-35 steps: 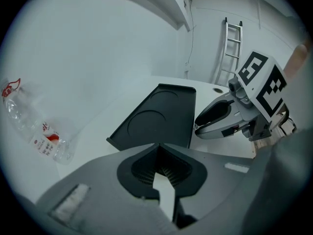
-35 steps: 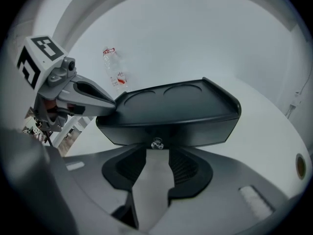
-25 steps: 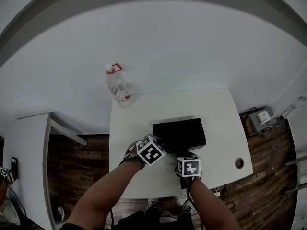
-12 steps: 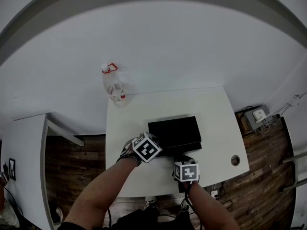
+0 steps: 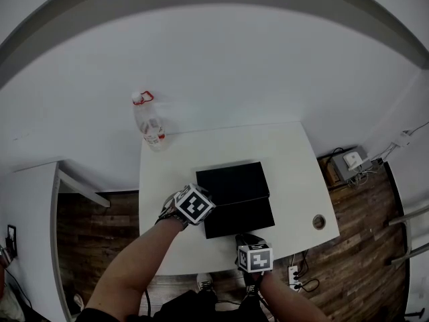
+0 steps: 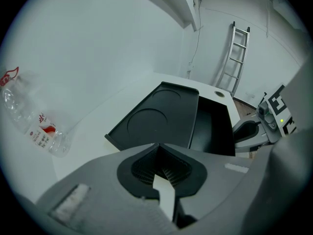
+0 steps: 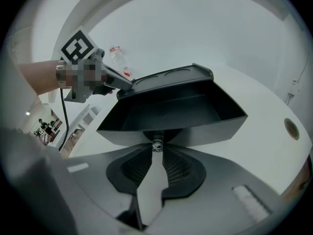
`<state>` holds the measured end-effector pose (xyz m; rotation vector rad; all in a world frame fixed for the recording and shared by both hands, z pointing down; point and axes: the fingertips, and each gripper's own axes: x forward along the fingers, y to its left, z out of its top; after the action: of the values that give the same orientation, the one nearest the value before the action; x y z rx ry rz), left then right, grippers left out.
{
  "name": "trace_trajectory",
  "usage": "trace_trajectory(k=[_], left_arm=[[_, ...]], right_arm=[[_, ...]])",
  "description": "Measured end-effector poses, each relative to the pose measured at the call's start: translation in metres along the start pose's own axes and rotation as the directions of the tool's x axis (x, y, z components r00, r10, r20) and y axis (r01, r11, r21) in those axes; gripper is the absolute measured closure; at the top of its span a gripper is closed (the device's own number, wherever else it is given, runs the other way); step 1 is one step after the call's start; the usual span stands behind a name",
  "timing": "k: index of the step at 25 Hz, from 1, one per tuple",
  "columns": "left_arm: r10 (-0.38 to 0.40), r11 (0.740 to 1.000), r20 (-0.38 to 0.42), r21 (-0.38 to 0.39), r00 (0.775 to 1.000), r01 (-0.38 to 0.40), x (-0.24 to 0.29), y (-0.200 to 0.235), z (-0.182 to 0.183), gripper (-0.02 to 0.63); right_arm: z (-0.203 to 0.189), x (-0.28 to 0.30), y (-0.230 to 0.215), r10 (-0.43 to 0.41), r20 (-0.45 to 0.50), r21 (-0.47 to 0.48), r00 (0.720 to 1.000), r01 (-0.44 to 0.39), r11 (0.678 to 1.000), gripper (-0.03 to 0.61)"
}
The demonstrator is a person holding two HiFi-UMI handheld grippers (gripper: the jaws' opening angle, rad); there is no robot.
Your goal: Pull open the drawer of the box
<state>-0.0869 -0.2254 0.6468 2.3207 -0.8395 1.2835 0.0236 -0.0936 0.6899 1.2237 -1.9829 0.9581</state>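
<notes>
Drawer (image 5: 239, 217) of black plastic, drawn out toward near edge of white desk (image 5: 288, 166), small metal front knob (image 7: 157, 145) pinched by right hand-held gripper (image 7: 156, 152). Behind, flat black rectangular box (image 5: 231, 182); left hand-held gripper (image 6: 159, 150), jaws pressed together, at its left corner. Farthest, clear plastic bottle (image 5: 149, 127).

We log: box (image 5: 231, 182) mid-table (image 5: 295, 173) | drawer (image 5: 240, 217) out of box's near side, toward us | bottle (image 5: 149, 127) on far left corner, behind box | hole (image 5: 319, 221) near right | left gripper (image 6: 160, 166) against box's left | right gripper (image 7: 156, 148) before drawer, on knob (image 7: 157, 145)
</notes>
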Motion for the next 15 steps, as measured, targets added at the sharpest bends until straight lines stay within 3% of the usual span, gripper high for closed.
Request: trace_trajectory(k=[12, 15], left_arm=[[0.012, 1.0, -0.005, -0.026, 1.0, -0.012, 0.001, 0.001, 0.002, 0.609], [0.022, 0.999, -0.002, -0.03, 1.0, -0.022, 0.001, 0.002, 0.003, 0.609]], right_arm=[[-0.019, -0.004, 0.003, 0.039, -0.008, 0.022, 0.999, -0.039, 0.999, 0.506], [-0.019, -0.011, 0.005, 0.079, 0.022, 0.056, 0.997, -0.08, 0.995, 0.457]])
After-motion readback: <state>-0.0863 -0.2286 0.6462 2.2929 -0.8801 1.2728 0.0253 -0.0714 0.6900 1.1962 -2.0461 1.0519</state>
